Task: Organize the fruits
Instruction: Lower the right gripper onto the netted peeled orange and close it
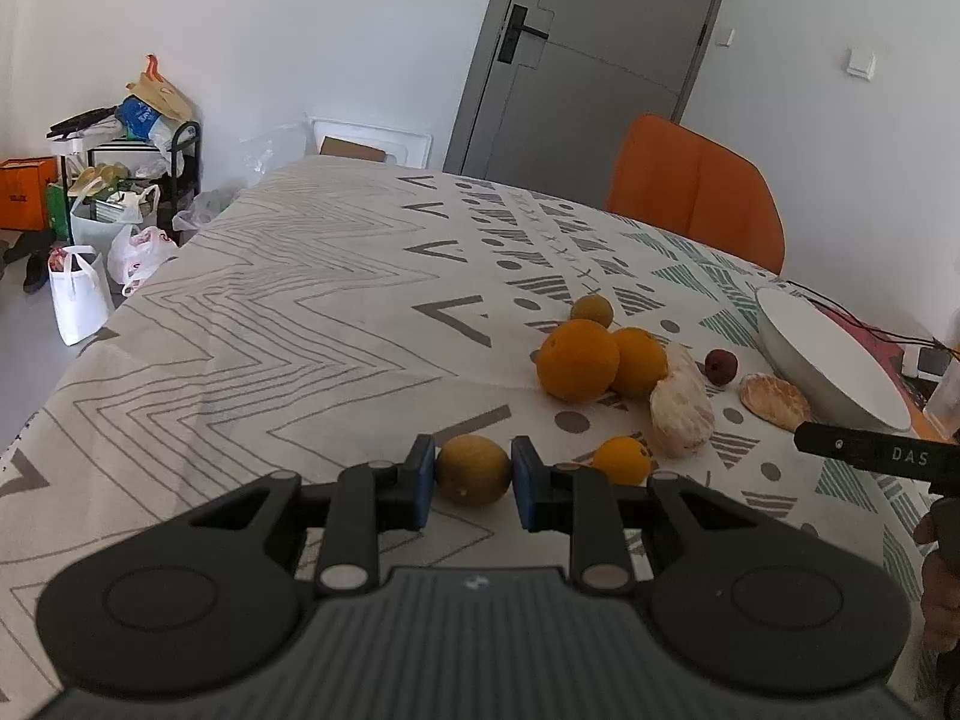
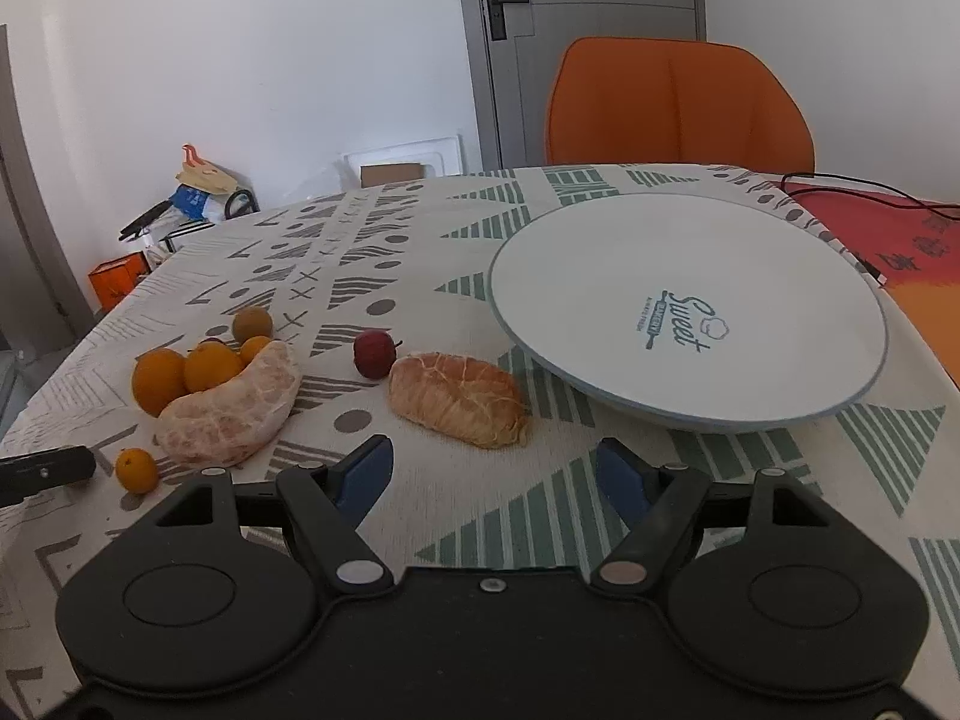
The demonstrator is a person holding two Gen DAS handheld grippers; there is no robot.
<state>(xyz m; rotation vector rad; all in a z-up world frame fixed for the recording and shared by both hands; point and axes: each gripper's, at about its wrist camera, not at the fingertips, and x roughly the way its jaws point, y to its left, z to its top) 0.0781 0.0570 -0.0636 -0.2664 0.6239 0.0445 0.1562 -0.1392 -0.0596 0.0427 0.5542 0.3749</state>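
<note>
Left gripper point(image 1: 472, 480) pinching greenish citrus point(image 1: 472, 478); right gripper point(image 2: 492, 474) spread, empty.
We judge it firm, light, rollable: hold across its middle.

White walls point(image 1: 312, 18) enclosed the room, and a grey door point(image 1: 594, 54) with a black handle point(image 1: 519, 30) stood shut behind the table. A white light switch point(image 1: 859, 62) sat on the wall to the door's right. An orange chair point(image 2: 678, 102) was drawn up to the table's far edge. The table wore a pale tablecloth point(image 1: 288, 312) printed with grey zigzags and green triangles. Past the table's far left corner, a black rack point(image 1: 138, 162) piled with clutter stood against the wall, with white plastic bags point(image 1: 78, 294) and an orange box point(image 1: 27, 192) on the grey floor point(image 1: 24, 372) beside it. Soft daylight filled the room.
</note>
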